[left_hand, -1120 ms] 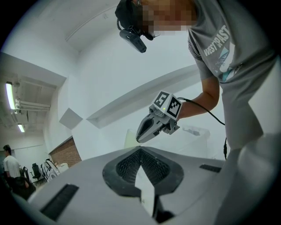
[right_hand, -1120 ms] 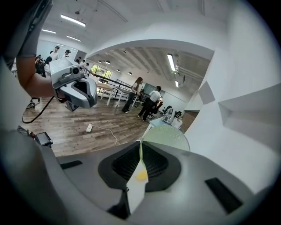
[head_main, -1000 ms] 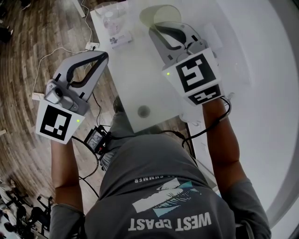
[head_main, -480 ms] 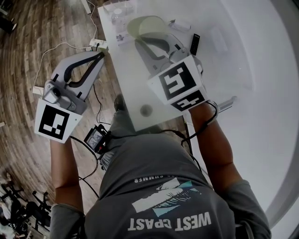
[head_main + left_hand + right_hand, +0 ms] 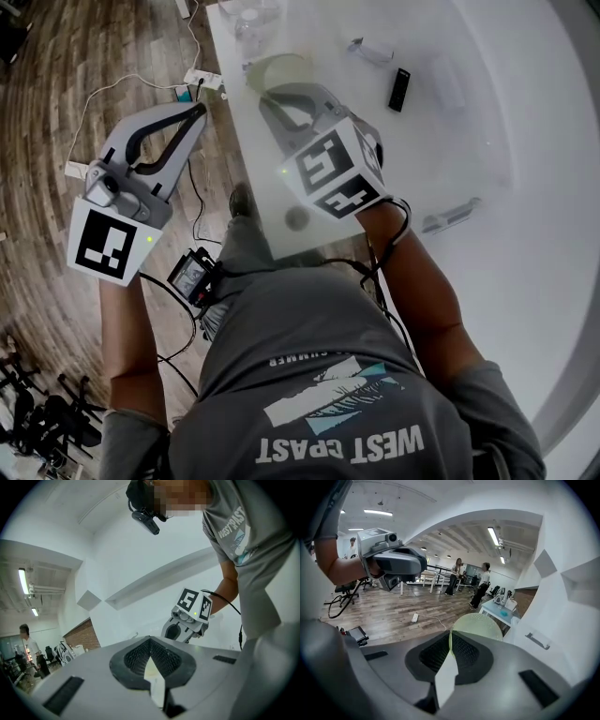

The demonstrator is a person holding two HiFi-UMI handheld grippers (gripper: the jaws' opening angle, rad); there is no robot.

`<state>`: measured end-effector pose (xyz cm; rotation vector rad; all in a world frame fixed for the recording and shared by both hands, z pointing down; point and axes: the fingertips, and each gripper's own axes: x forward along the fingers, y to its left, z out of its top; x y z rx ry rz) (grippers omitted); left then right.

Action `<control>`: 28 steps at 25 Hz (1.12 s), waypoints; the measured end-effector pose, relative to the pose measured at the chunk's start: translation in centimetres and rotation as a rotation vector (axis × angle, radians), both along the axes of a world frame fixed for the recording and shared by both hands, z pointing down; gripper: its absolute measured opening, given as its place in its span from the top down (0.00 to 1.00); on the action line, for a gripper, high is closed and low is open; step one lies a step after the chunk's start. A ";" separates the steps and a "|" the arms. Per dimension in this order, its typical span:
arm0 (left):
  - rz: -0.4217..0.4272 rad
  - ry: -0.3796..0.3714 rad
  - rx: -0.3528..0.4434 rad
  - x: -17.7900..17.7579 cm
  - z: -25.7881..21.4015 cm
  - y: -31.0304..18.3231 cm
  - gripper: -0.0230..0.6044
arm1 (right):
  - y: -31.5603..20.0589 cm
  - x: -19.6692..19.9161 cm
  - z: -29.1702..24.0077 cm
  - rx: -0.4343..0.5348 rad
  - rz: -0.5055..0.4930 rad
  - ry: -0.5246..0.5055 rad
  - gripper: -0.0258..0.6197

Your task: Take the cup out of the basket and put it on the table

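Our right tool (image 5: 265,93) is clenched on the cup (image 5: 278,67). In the right gripper view its two pads pinch the thin, pale green wall at the rim, and the rest of the cup bulges out just beyond the tips, to their right. In the head view the cup sits straight ahead of this tool, over the white worktop (image 5: 450,187) and near its left edge. We cannot tell whether the cup's base touches the surface.

Just beyond the cup, further along the tool's line, stands a clear container (image 5: 251,17). To the tool's right, well apart from it, lie a small black bar (image 5: 399,89) and a white piece (image 5: 368,49). Behind the tool's rear end, a grey round spot (image 5: 297,219) marks the worktop close to its near edge.

Our left tool (image 5: 199,111) is well to the left of the right one, off the worktop and over the wood floor (image 5: 56,75). The left gripper view shows its jaws closed tip to tip with nothing between them, and it shows the right tool ahead and to the right of those tips. In the head view a white power strip (image 5: 204,79) lies on the floor just ahead of the left tool's tips, between them and the worktop's edge.
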<state>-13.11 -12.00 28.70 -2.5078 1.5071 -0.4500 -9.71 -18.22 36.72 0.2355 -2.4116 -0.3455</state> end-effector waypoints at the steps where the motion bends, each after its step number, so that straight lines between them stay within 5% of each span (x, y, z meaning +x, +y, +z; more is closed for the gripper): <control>1: -0.002 0.003 0.000 -0.2 0.2 0.0 0.95 | 0.0 -0.2 0.8 -0.008 -0.001 0.009 0.91; 28: -0.052 0.044 -0.062 -2.3 5.7 -0.1 0.95 | 0.8 0.1 17.3 -0.204 0.010 0.216 0.91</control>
